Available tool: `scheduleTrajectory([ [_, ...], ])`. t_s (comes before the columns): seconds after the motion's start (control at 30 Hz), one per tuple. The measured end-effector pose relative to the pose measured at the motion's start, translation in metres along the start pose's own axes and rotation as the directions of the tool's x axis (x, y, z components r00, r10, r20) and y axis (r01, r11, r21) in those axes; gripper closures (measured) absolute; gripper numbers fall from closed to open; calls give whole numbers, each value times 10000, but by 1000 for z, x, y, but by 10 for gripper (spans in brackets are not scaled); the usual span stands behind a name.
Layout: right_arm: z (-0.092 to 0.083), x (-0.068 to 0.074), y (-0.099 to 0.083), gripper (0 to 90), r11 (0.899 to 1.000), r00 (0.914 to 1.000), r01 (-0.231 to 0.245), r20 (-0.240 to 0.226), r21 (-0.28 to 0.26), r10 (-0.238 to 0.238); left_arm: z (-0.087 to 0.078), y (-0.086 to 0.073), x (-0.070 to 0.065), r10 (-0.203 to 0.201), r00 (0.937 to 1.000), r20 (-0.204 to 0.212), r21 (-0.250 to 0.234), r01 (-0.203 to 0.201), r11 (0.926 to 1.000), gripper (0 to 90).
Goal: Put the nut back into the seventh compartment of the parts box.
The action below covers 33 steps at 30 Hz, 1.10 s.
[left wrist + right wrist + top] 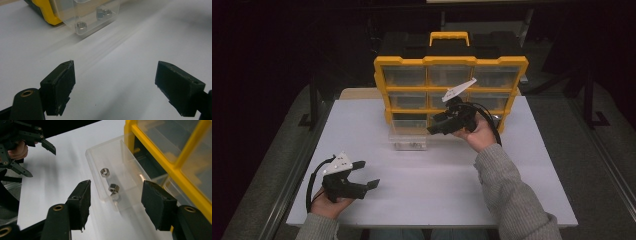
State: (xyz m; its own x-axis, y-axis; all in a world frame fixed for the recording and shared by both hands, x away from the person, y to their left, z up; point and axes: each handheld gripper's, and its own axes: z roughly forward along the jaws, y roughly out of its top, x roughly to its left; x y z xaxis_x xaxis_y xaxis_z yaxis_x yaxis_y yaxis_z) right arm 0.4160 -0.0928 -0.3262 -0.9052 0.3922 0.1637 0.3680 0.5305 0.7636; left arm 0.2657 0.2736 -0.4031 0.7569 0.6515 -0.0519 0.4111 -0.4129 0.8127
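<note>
Clear drawer (117, 172) pulled out of the yellow organizer (451, 75), nuts (104, 172) inside. Right gripper (116, 202) beside drawer, left gripper (366, 173) well apart; both wide open, empty.

Grey knit sleeves (512, 192) on both forearms, ribbed cuffs. Left tongs (364, 173): black body, two flat black jaws, grey three-cornered plate (337, 163) on top with dark dots, black cable (312, 182) looping off the back. Right tongs (435, 123): same black build, pale plate (458, 90), black cable (490, 120) arcing behind. Close up, jaw pads are blocky, matte, edges chipped; brass-ringed pivot holes (58, 207) at the arm bases.
</note>
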Motion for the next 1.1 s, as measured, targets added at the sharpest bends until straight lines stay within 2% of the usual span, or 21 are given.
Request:
scheduleTrajectory([
  [0.07, -4, 0, -6, 355, 9999, 10000, -23, 43, -110, 23, -1, 0, 0, 129, 9999, -25, -43, -129, 9999, 163],
  [0.1, -7, 2, -8, 346, 9997, 9998, -196, 98, -156, 198, -1, 1, 0, 85, 10000, -16, -80, -86, 9999, 163],
  [0.23, -16, 3, -17, 330, 9989, 9996, -240, 133, -394, 245, 0, 0, 0, -113, 9999, 43, -164, 114, 9998, 162],
  [0.6, -40, 5, -42, 285, 9954, 9963, -425, 713, -854, 486, -1, 0, 1, -42, 10000, 36, -199, 43, 9998, 159],
  [0.8, -47, 5, -54, 258, 9936, 9934, -596, 923, -959, 685, 0, 0, -1, -116, 9999, 49, -356, 117, 9993, 158],
  [0.93, -46, 7, -64, 225, 9948, 9904, -625, 1180, -798, 717, 0, 0, -1, -73, 10000, 64, -309, 75, 9995, 155],
  [1.1, -45, 7, -77, 209, 9935, 9878, -792, 1274, -821, 893, -1, 0, 0, -60, 10000, 54, -249, 61, 9997, 154],
])
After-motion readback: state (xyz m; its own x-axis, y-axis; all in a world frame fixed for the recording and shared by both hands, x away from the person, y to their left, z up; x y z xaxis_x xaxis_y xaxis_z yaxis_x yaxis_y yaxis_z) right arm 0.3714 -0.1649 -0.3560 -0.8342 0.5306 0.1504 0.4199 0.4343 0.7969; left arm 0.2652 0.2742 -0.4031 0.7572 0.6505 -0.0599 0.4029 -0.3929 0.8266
